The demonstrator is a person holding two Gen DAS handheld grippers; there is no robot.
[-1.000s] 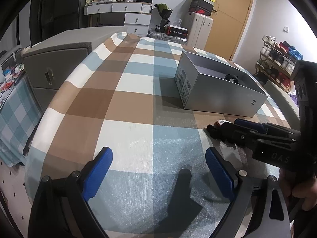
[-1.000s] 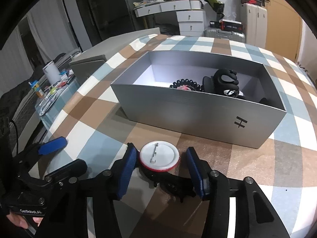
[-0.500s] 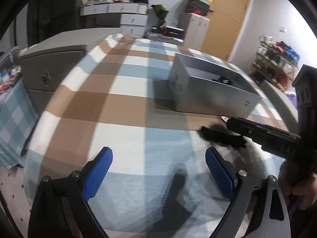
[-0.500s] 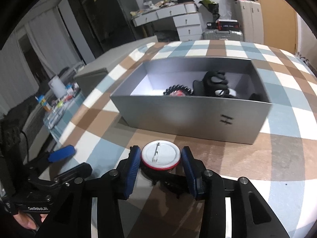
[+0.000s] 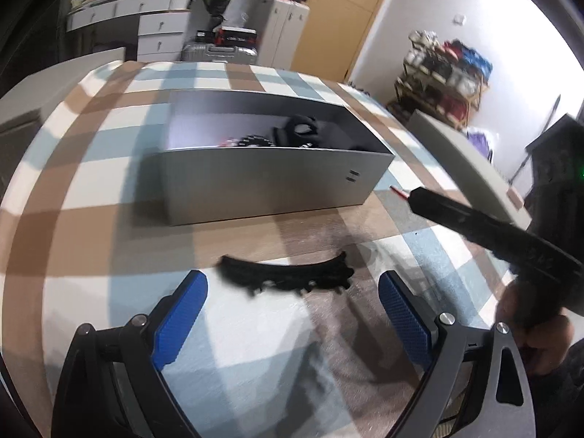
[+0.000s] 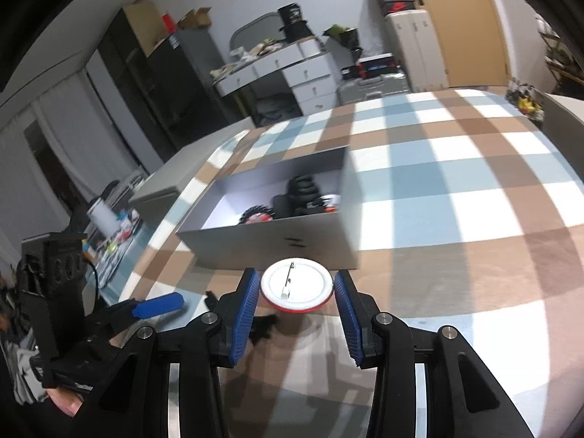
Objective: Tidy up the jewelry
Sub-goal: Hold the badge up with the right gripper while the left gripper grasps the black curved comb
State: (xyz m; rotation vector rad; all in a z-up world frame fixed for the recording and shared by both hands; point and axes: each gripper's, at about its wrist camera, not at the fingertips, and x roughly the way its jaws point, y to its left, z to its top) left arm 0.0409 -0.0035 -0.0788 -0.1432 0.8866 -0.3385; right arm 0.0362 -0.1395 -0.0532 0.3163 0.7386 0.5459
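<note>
Crosswise, black hair comb (image 5: 288, 279) (teeth toward camera), left gripper (image 5: 292, 314) jaws wide.

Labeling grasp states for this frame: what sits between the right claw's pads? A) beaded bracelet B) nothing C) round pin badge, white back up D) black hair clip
C: the right claw has its blue pads closed on the rim of the round badge, white back and pin facing up, in front of the grey box.

— Light's from overhead, soft; shadows pool in front of the grey box (image 5: 270, 179).
— Motion blur smears everything around it. Fisheye bends the edges, corners gone black.
</note>
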